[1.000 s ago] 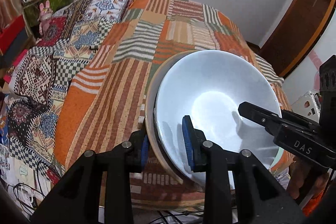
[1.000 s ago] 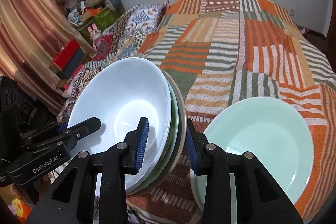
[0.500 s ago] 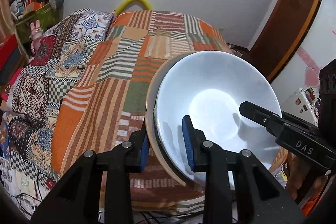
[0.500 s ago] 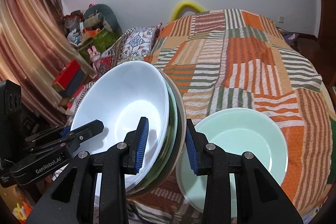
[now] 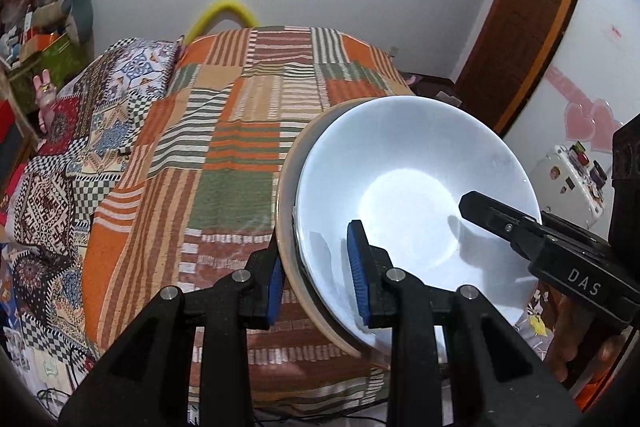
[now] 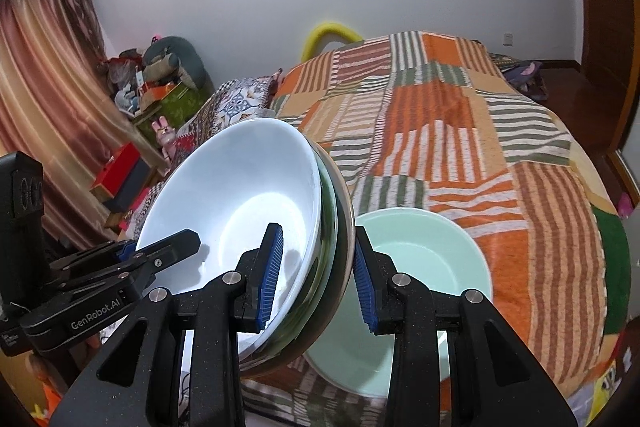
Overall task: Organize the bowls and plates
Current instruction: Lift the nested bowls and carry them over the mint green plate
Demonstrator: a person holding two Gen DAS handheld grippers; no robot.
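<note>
A stack of nested dishes hangs tilted above the bed: a white bowl (image 5: 408, 195) (image 6: 240, 211) on top, a green dish (image 6: 329, 227) under it, a beige one (image 5: 286, 211) outermost. My left gripper (image 5: 316, 275) is shut on the stack's near rim, its blue pads on either side. My right gripper (image 6: 318, 271) is shut on the opposite rim. One finger (image 5: 520, 227) of the right gripper reaches into the bowl in the left wrist view, and the left gripper's fingers (image 6: 160, 255) show in the right wrist view. A mint green plate (image 6: 424, 259) lies on the bed below.
The bed carries an orange, green and beige striped patchwork blanket (image 5: 224, 163) (image 6: 460, 131). A wooden door (image 5: 520, 27) stands to the right. Boxes and toys (image 6: 160, 95) pile up by a curtain (image 6: 40, 87). A yellow foam ring (image 5: 224, 15) sits at the bed's far end.
Both grippers have risen with the stack still held between them; the bed and the mint plate look farther and smaller. The grips have not changed.
</note>
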